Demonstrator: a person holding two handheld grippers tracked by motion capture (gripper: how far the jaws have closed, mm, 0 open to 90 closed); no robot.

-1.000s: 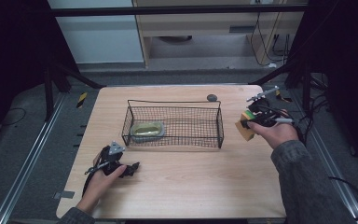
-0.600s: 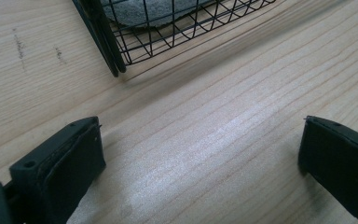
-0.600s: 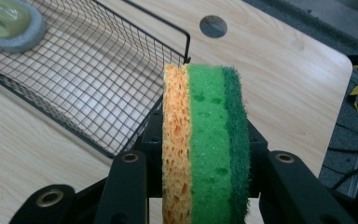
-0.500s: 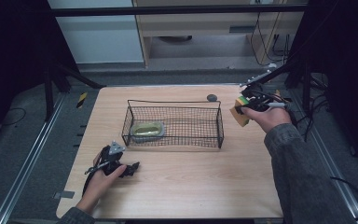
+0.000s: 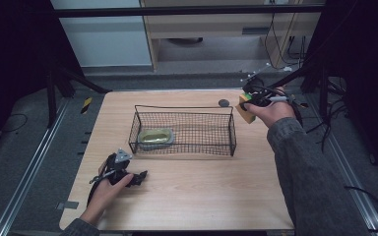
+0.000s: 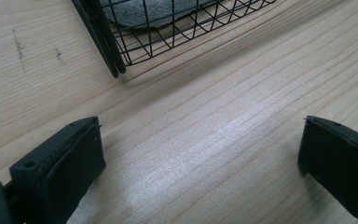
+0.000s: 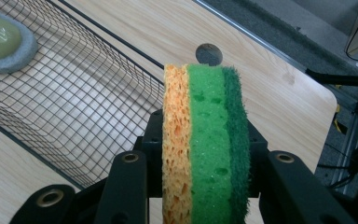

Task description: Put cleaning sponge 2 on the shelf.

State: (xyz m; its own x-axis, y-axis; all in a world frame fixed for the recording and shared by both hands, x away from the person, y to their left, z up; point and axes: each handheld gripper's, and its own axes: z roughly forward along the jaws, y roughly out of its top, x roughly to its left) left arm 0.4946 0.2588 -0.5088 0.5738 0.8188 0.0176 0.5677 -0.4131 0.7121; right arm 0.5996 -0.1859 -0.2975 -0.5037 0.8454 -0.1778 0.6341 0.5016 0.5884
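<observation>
We see right tongs (image 5: 248, 105) clamped on the sponge (image 7: 205, 144), held above the bench (image 5: 202, 196) just beside the basket's (image 5: 184, 129) right end | left tongs (image 5: 140, 176) apart, resting on the bench, nothing between them

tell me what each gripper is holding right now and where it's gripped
The right gripper holds a sponge on edge, its fingers pressing the orange and dark green faces. The left gripper is open and holds nothing.
</observation>
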